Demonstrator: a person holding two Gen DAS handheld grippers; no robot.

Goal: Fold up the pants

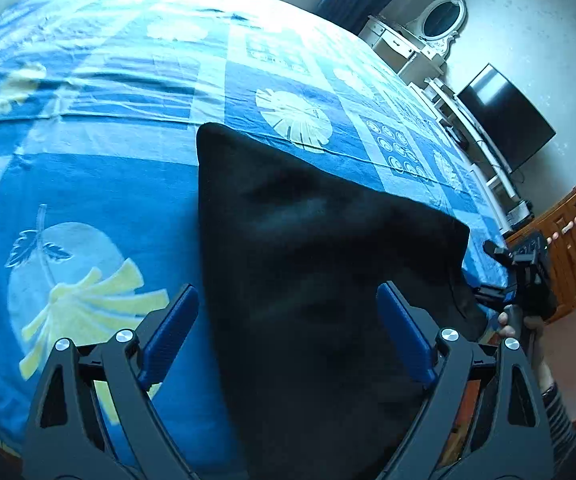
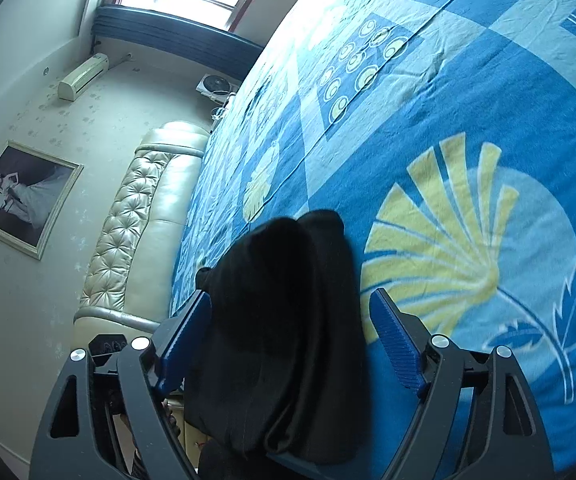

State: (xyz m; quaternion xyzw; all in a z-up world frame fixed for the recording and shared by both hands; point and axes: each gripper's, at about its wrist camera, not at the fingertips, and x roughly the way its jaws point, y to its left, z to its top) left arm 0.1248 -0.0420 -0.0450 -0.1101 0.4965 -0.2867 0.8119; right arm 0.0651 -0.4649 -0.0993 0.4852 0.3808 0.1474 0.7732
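Black pants lie folded on a bed with a blue patterned cover. My left gripper is open over their near end. The cloth fills most of the gap; the left blue pad stands clear over the cover. At the pants' right corner a hand holds my right gripper. In the right wrist view the pants are a thick layered bundle between the right gripper's open jaws. The cloth lies against the left pad, and the right pad is beside it over the cover.
The bed's edge runs just past the pants at the right. Beyond it stand a wooden cabinet, a dark TV and a white dresser with an oval mirror. A padded cream headboard closes off the bed's far end.
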